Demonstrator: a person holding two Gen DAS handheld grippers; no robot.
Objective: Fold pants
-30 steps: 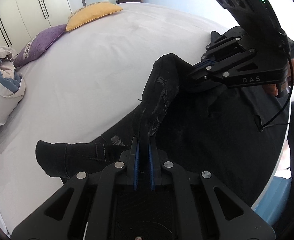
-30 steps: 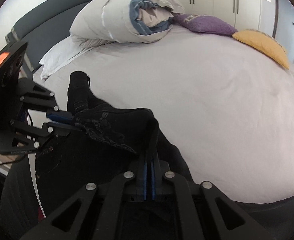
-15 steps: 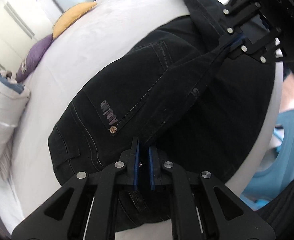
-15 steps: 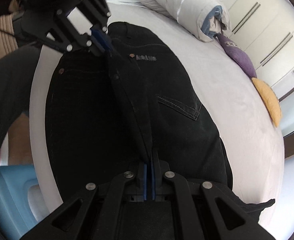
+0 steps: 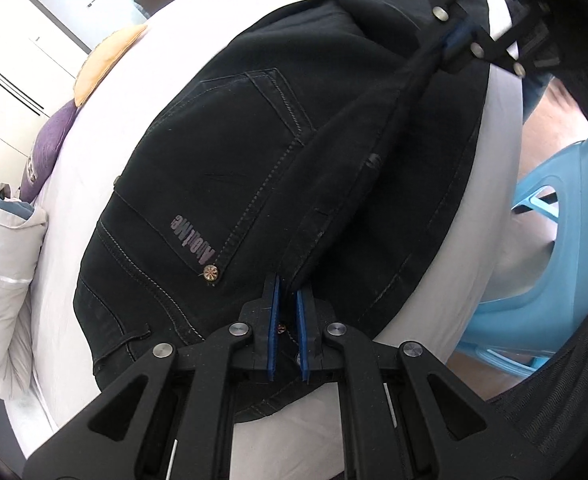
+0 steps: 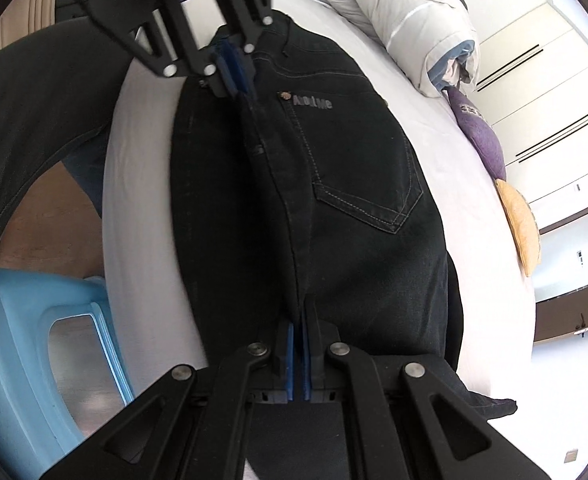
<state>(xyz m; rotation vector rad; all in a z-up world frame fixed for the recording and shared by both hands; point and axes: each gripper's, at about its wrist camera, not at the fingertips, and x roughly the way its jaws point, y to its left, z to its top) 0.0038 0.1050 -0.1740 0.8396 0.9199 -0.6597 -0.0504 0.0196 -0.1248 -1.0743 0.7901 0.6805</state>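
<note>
Black jeans (image 5: 222,184) lie on the white bed, back pocket with a grey logo facing up; they also fill the right wrist view (image 6: 354,184). My left gripper (image 5: 288,292) is shut on a raised fold of the fabric near the waistband. My right gripper (image 6: 299,328) is shut on the same fold at its other end. The fold runs taut between them. Each gripper shows in the other's view: the right gripper (image 5: 450,46) at top right, the left gripper (image 6: 232,66) at top.
A white bed (image 5: 106,92) carries a rolled white duvet (image 6: 410,20), a purple cushion (image 6: 480,136) and an orange cushion (image 6: 520,224). A light blue plastic stool (image 5: 554,240) stands beside the bed edge. White wardrobe doors (image 6: 542,92) line the far wall.
Both grippers have carried the bunched fabric down and across; the jeans went from a lifted crumpled heap to lying flat with the back pocket up. Both grippers stay clamped.
</note>
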